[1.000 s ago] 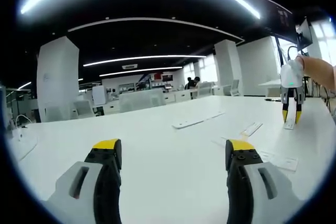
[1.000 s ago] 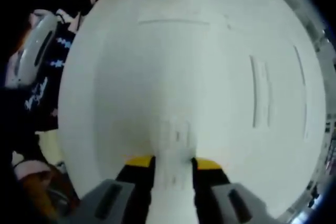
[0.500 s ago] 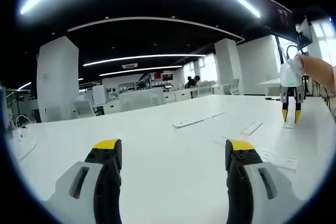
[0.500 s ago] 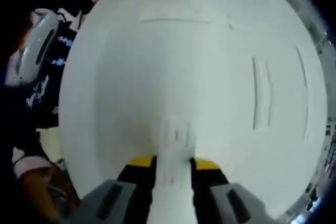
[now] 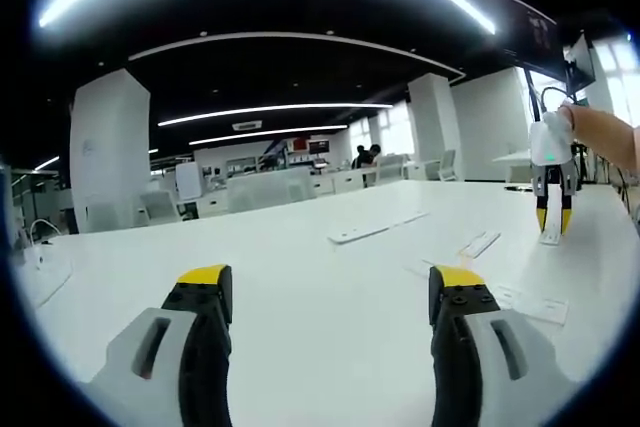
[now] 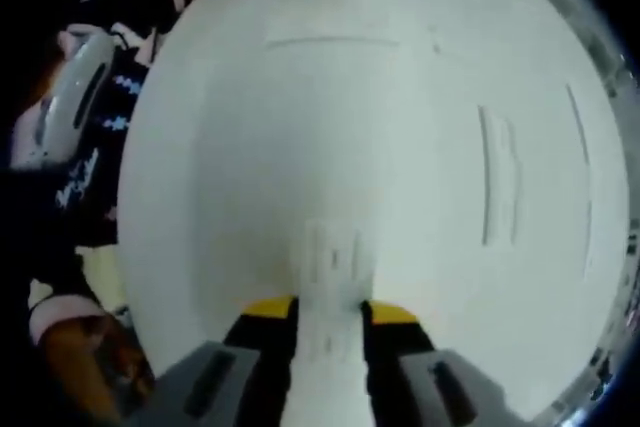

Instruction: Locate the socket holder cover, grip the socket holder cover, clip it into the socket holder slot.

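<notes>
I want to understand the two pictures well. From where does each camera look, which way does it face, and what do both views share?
Left gripper view: rides the left tongs, low over the white table, facing level across it into the office; its jaws stand apart; the person's hand holds the right tongs.
Right gripper view: rides the right tongs, facing down at the table; its jaws clamp the white socket holder cover; a sleeve shows.
Shared: the table, right tongs and cover.

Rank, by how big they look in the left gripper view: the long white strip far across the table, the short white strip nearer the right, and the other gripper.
1. Long white strip.
2. Other gripper.
3. Short white strip.
All three lie at different distances, so this orders apparent size only; true sizes stay unsure.
</notes>
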